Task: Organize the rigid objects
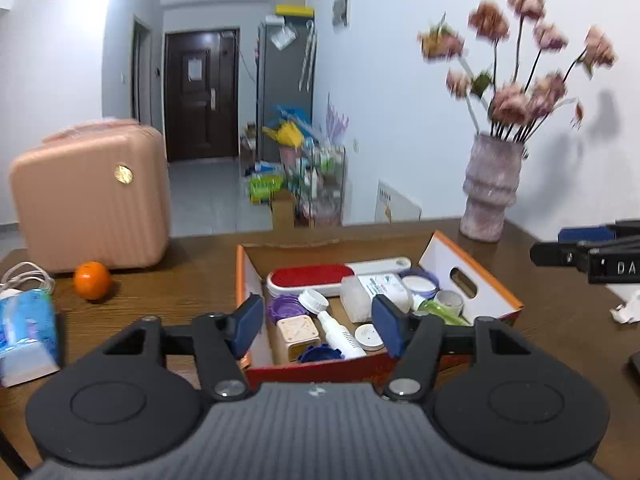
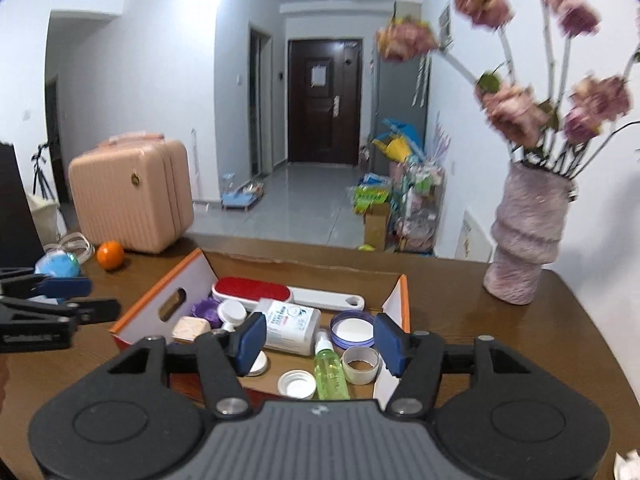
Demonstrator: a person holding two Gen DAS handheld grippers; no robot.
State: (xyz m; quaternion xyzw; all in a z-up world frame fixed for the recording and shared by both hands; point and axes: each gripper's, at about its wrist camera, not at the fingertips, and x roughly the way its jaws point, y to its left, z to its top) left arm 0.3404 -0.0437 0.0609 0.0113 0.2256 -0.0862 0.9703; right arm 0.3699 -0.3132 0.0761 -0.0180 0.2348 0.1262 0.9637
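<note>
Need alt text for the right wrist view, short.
The right gripper hangs open and empty above an orange-edged cardboard box of small items: a red lint brush, white bottle, green spray bottle, lids. A vase stands right on the wooden table.

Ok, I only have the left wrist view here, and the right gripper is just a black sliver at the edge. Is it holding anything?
Observer: No. In the right wrist view the right gripper stands open over the box, with nothing between its pads.
Operator: The green bottle is half hidden for me. How does it lie?
Observer: The green spray bottle lies flat on the box floor, with its white nozzle pointing toward the far wall.
Operator: Anything next to it that I can't see?
Observer: Yes, a white screw cap lies open side up just left of the bottle, near the front wall.
</note>
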